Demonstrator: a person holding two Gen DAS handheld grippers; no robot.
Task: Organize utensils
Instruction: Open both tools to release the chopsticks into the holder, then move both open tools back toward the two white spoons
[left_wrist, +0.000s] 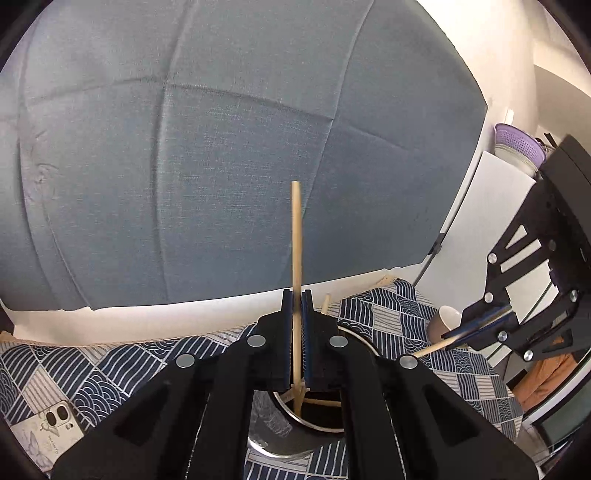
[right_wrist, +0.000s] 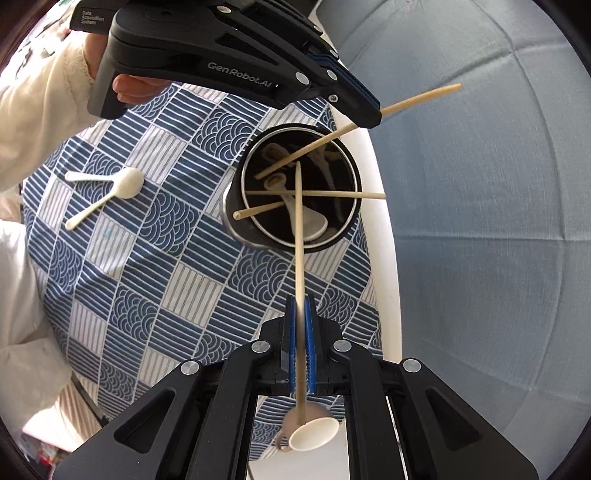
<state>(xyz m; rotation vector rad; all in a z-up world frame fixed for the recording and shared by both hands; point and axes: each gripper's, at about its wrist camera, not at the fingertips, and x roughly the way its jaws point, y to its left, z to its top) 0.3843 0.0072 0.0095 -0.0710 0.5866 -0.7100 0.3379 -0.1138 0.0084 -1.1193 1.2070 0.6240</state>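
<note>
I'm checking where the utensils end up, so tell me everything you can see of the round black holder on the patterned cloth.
The black holder is a round, open-topped cup with dark walls, a thin metal-looking rim and a glossy inside. It stands on the blue-and-white patterned cloth near the table's far edge. Inside lie a pale spoon and two wooden chopsticks resting across the rim. Two more chopsticks, each held in a claw, point into its mouth.

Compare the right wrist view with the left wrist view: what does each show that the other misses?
Only the right wrist view shows two white spoons lying on the cloth and the holder's contents: loose chopsticks and a spoon. Only the left wrist view shows a phone and a purple basket. Both show the black holder on the patterned tablecloth, the left gripper and right gripper each shut on a chopstick.
</note>
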